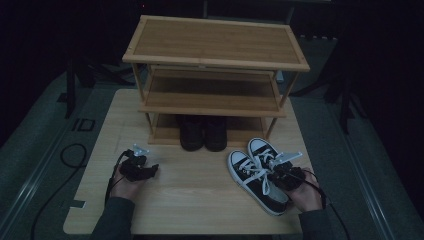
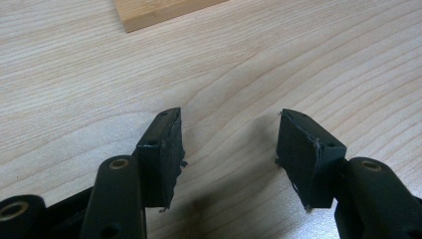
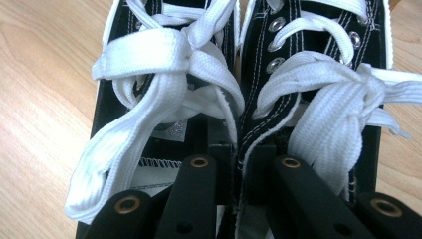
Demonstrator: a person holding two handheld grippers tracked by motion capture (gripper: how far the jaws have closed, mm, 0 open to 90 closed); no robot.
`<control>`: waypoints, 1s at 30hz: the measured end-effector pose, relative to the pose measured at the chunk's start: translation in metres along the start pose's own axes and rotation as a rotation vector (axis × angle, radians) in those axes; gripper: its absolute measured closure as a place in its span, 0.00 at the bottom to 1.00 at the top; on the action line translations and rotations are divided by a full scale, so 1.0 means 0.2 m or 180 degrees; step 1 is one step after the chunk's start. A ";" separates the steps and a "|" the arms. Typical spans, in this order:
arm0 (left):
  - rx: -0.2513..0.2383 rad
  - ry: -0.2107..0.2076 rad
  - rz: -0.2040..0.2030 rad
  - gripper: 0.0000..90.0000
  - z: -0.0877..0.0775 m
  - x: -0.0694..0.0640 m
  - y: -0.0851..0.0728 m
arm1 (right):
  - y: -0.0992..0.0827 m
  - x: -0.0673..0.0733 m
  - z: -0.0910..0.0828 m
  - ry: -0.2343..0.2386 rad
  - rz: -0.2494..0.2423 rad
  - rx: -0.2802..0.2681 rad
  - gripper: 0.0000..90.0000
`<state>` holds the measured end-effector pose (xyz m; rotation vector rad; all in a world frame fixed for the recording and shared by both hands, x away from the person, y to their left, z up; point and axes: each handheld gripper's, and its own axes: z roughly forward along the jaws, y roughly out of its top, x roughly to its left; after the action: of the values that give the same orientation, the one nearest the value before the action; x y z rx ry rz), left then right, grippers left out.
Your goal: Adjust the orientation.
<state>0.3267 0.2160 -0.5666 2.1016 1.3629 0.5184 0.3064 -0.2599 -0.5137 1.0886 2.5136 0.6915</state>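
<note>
A pair of black sneakers with white laces (image 1: 255, 172) lies side by side at the right front of the wooden table (image 1: 190, 200). My right gripper (image 1: 281, 172) sits over their openings. In the right gripper view its jaws (image 3: 239, 154) are shut on the two inner walls where the left sneaker (image 3: 149, 74) and the right sneaker (image 3: 318, 59) meet, one jaw inside each shoe. My left gripper (image 1: 149, 169) rests at the left front of the table. Its jaws (image 2: 229, 144) stand open just over bare wood with nothing between them.
A three-tier wooden shoe rack (image 1: 215, 50) stands at the back of the table. A pair of black shoes (image 1: 202, 132) sits on its bottom shelf, toes toward me. A cable (image 1: 70, 155) loops on the floor at the left.
</note>
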 end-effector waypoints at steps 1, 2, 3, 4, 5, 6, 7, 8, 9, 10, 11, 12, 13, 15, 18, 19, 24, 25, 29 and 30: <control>-0.0002 0.0002 0.0000 0.49 0.00 0.00 0.00 | -0.01 -0.01 0.00 0.0017 0.0004 -0.0022 0.94; -0.0002 0.0002 0.0000 0.49 0.00 0.00 0.00 | -0.01 -0.01 0.00 0.0017 0.0004 -0.0022 0.94; -0.0003 0.0003 -0.0001 0.49 0.00 0.00 0.00 | -0.01 -0.02 0.00 0.0041 0.0014 -0.0039 0.93; -0.0003 0.0003 -0.0001 0.49 0.00 0.00 0.00 | -0.01 -0.02 0.00 0.0041 0.0014 -0.0039 0.93; -0.0006 0.0002 -0.0001 0.49 0.00 0.00 0.00 | -0.01 -0.02 0.01 0.0067 0.0040 -0.0027 0.91; -0.0006 0.0002 -0.0001 0.49 0.00 0.00 0.00 | -0.01 -0.02 0.01 0.0067 0.0040 -0.0027 0.91; -0.0005 0.0002 0.0002 0.49 0.00 0.00 0.00 | 0.00 -0.04 0.01 0.0095 0.0086 -0.0026 0.87; -0.0005 0.0002 0.0002 0.49 0.00 0.00 0.00 | 0.00 -0.04 0.01 0.0095 0.0086 -0.0026 0.87; -0.0003 0.0002 0.0003 0.49 0.00 0.00 0.00 | 0.00 -0.04 0.02 0.0144 0.0131 -0.0025 0.86; -0.0003 0.0000 0.0003 0.49 0.00 0.00 0.00 | -0.01 -0.04 0.02 0.0138 0.0123 -0.0027 0.85; -0.0003 -0.0001 0.0004 0.49 0.00 0.00 0.00 | -0.01 -0.04 0.02 0.0148 0.0126 -0.0029 0.84; -0.0003 0.0001 0.0003 0.49 0.00 0.00 0.00 | -0.01 -0.04 0.03 0.0159 0.0133 -0.0032 0.83; -0.0003 0.0002 0.0001 0.49 0.00 0.00 0.00 | -0.01 -0.04 0.03 0.0177 0.0151 -0.0028 0.82; -0.0004 0.0004 0.0000 0.49 0.00 0.00 0.00 | -0.01 -0.05 0.04 0.0195 0.0146 -0.0004 0.81; -0.0007 0.0006 0.0000 0.49 0.00 0.00 0.00 | 0.00 -0.05 0.04 0.0221 0.0105 0.0016 0.85; -0.0008 0.0005 0.0000 0.49 0.00 0.00 0.00 | 0.00 -0.06 0.04 0.0238 0.0100 0.0018 0.88; -0.0012 -0.0002 0.0008 0.49 0.00 0.00 0.00 | -0.02 -0.09 0.04 0.0325 0.0165 -0.0029 0.94; -0.0014 -0.0003 0.0008 0.49 0.00 0.00 0.00 | -0.02 -0.09 0.03 0.0339 0.0176 -0.0037 0.94; -0.0015 -0.0001 0.0006 0.49 0.00 0.00 0.00 | -0.01 -0.11 0.02 0.0361 0.0141 -0.0042 0.94; -0.0015 -0.0001 0.0006 0.49 0.00 0.00 0.00 | -0.01 -0.11 0.01 0.0375 0.0140 -0.0033 0.94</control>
<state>0.3263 0.2157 -0.5670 2.0995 1.3582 0.5214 0.3212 -0.2759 -0.5148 1.1339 2.5878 0.8021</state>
